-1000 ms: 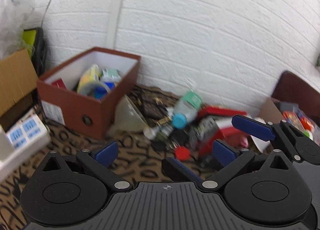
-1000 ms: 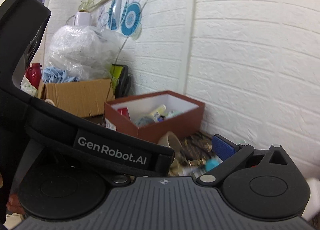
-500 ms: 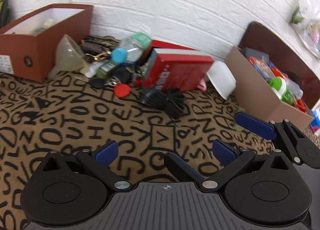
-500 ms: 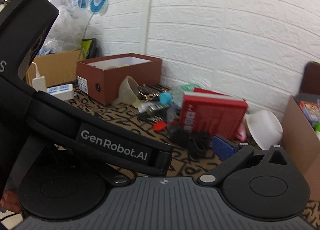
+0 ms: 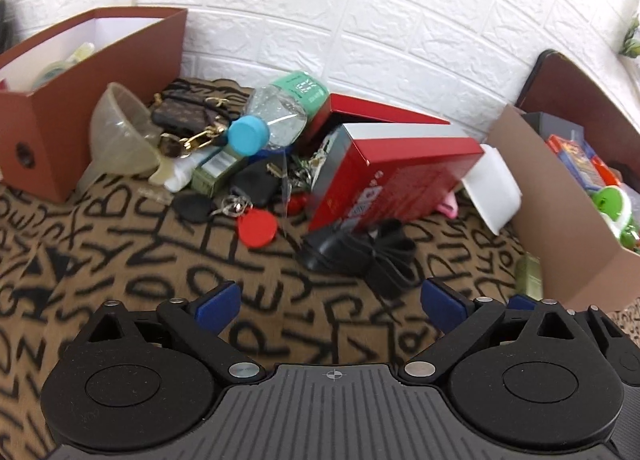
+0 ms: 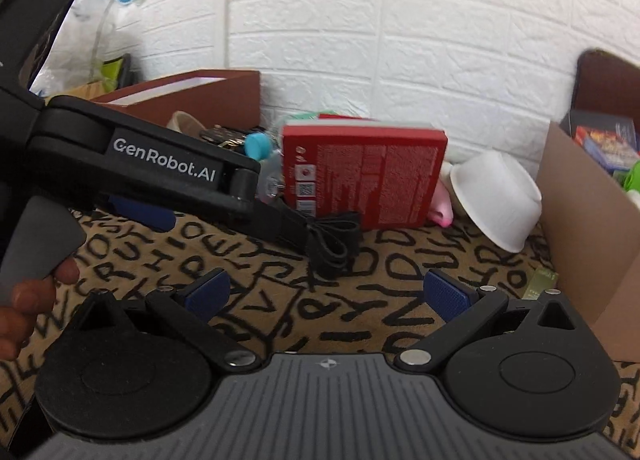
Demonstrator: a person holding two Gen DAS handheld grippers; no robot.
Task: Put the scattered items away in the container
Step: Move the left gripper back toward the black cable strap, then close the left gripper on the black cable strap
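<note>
A brown open box stands at the back left with a few items inside. Scattered items lie by the wall: a clear funnel, a water bottle with a blue cap, a red box, a red round tag, keys, and a black strap bundle. My left gripper is open and empty, above the cloth in front of the strap. My right gripper is open and empty, just short of the strap; the left gripper's body crosses its view.
A white bowl lies on its side right of the red box. A cardboard box of toys stands at the right. A letter-patterned cloth covers the surface. A white brick wall runs behind.
Both grippers have swung right from the brown box and come down closer to the pile. The red box and black strap now sit straight ahead of both.
</note>
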